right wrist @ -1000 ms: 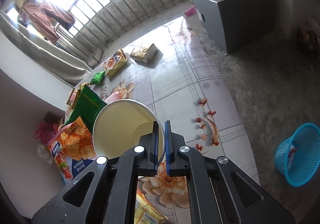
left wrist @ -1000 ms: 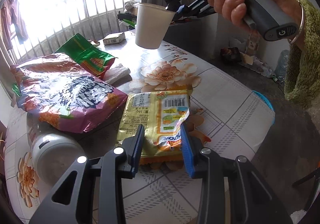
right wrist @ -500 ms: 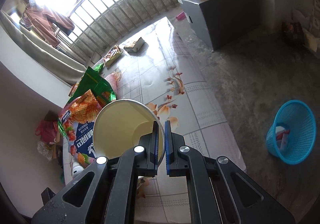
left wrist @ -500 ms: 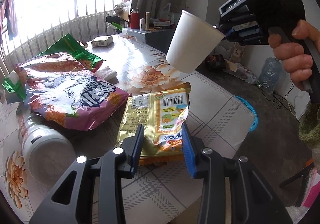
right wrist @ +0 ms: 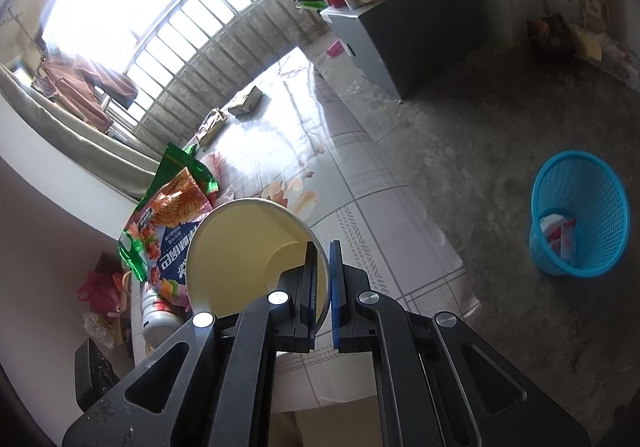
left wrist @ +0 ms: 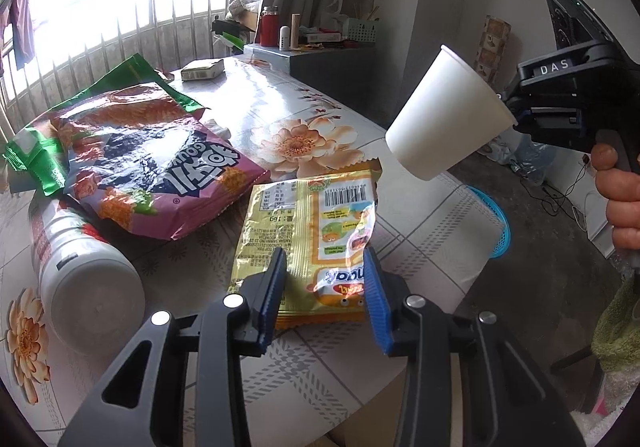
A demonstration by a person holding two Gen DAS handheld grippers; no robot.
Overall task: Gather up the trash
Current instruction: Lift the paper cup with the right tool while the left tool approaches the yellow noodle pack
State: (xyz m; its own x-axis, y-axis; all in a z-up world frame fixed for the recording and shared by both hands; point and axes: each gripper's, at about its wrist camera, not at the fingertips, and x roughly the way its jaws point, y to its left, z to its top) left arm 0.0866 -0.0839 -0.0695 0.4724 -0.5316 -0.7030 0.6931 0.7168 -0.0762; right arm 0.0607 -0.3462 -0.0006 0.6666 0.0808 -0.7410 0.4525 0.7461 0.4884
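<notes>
A: How is the right claw (right wrist: 323,279) seen?

B: It is seen pressed together on the rim of a white paper cup (right wrist: 256,259), one finger inside the wall and one outside. The cup is held off the table (right wrist: 360,191), tipped on its side, its open mouth turned back toward the claw.

A: And from the other camera?

B: The same paper cup (left wrist: 448,127) is seen up and to the right of the left claw (left wrist: 325,291), past the table edge, its base pointing down and left. The right claw (left wrist: 520,117) is gripped by a hand (left wrist: 620,199) at the right edge of the view.

A: What is noted of the left claw?

B: Its jaws are spread, with nothing pinched. A yellow snack packet (left wrist: 312,243) lies flat on the table (left wrist: 432,231) directly ahead, its near end between the two blue pads (left wrist: 374,287). Whether the pads touch it cannot be told.

A: What else is placed around that claw?

B: Ahead and to the left, a purple chip bag (left wrist: 152,167) rests over a green bag (left wrist: 36,159). Nearer on the left, a white bottle (left wrist: 84,271) lies on its side.

A: Is a bin in view?

B: A blue basket (right wrist: 576,215) stands on the floor, well to the right of the right claw, with some wrappers inside. Its rim (left wrist: 500,223) is glimpsed beyond the table edge from the left camera.
</notes>
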